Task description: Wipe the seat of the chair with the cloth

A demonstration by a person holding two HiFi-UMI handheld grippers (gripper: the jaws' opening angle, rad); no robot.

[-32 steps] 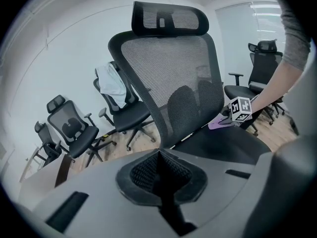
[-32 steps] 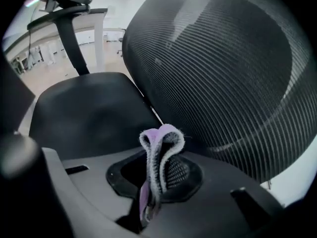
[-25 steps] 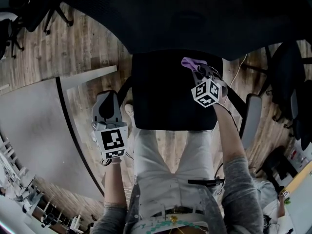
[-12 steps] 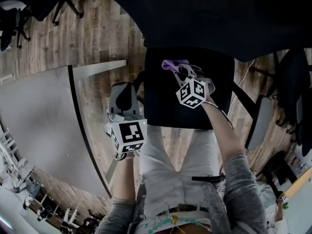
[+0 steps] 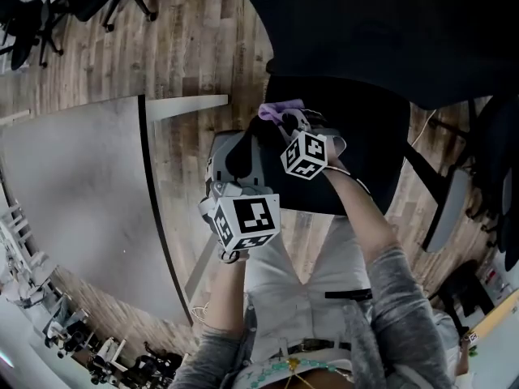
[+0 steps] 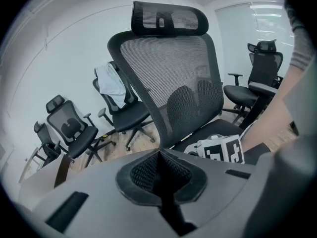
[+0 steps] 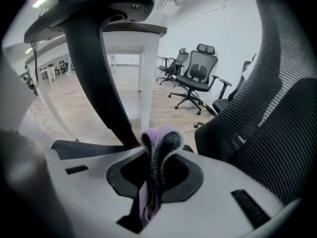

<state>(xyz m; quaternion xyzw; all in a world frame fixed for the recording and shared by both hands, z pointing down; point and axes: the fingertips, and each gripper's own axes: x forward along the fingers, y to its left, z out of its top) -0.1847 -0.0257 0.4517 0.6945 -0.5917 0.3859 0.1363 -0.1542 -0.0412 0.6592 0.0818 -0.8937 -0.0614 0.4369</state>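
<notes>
Over the seat [image 5: 369, 128] — right hand-held gripper [image 7: 151, 182] clamps purple cloth [image 7: 159, 145].

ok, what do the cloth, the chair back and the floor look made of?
Cloth: purple, fuzzy nap, likely microfiber.
Chair back: black see-through mesh, matte, probably a synthetic weave.
Floor: grained planks with seams, wood or laminate; cannot tell which.

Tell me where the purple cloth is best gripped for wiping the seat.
Probably just behind its fold, from above, as the right gripper has it: the cloth is doubled over, its loop poking past the tips, free to rub the seat.
</notes>
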